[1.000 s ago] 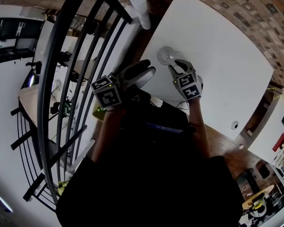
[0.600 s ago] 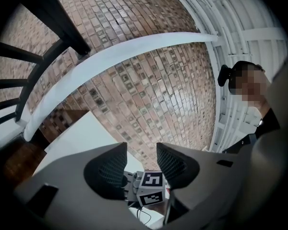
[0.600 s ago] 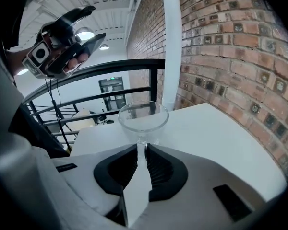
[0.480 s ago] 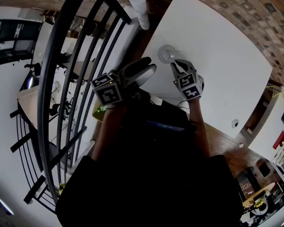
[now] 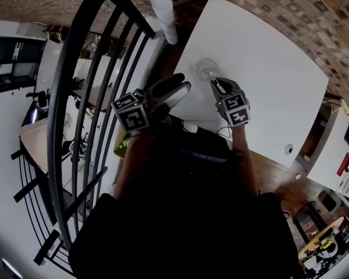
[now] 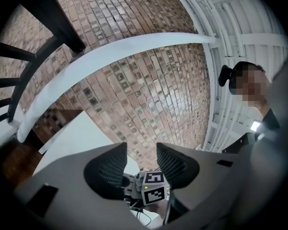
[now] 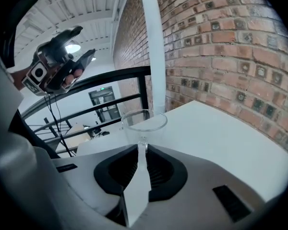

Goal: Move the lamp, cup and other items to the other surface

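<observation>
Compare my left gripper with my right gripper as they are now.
The left gripper's jaws stand apart with nothing between them. The right gripper's jaws have just been closing and pinch the near wall of the clear cup. The left gripper looks level toward the brick wall, while the right gripper tilts down over the white table. Both are the same grey two-jaw make.

No words, numbers, brand names or signs can be read anywhere in the scene. Only black-and-white square code patterns are seen, printed on the left claw's marker cube [image 5: 132, 114] and on the right claw's marker cube [image 5: 235, 106]. No letters or digits can be made out in them.
</observation>
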The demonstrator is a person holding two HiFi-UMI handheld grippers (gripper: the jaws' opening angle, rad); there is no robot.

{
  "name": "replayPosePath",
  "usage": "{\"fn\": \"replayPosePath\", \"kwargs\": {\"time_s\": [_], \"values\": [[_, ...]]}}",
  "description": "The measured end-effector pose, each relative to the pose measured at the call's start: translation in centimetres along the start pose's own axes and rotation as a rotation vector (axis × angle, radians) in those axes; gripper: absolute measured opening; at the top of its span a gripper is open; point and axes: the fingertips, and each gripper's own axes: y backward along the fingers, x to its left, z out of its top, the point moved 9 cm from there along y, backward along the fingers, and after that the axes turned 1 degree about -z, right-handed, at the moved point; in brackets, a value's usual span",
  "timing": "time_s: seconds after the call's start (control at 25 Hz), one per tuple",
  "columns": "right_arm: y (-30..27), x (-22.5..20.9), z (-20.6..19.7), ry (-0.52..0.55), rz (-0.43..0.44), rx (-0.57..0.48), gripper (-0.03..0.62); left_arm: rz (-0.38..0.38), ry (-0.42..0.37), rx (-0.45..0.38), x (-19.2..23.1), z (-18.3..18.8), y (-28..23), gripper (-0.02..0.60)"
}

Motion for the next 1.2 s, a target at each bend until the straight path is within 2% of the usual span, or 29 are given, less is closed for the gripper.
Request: {"fn": "replayPosePath", "kwargs": {"time_s": [0.24,0.6,0.96,1.08,1.2], "values": [[2.5,-0.2,-0.2,-0.177,-0.048,-0.088,0.067,-0.072,-0.006,0.034,0.1,1.1,-0.2,0.184],[10.2,0.4,0.9,-0.425,-0.171,-0.348,0.067,-0.228,-0.023,0.14,-0.9,1.3,-2.1,0.184],[18.7,3.2,0.9,-0.554,-0.322,-0.54,0.069,-0.396,0.002,0.241,-3.4,-0.2,-4.6,0.184],[21.5,4.2,-0.1,-0.574,-0.36,-0.587,0.067,-0.406,0.003,0.308,-4.0,-2.2,-5.4,0.184],[24.6,5.2,-2.1,-0.583,-0.388,-0.632,0.067,-0.431,-0.003,0.341,-5.8,-4.9,-6.3,0.184]]}}
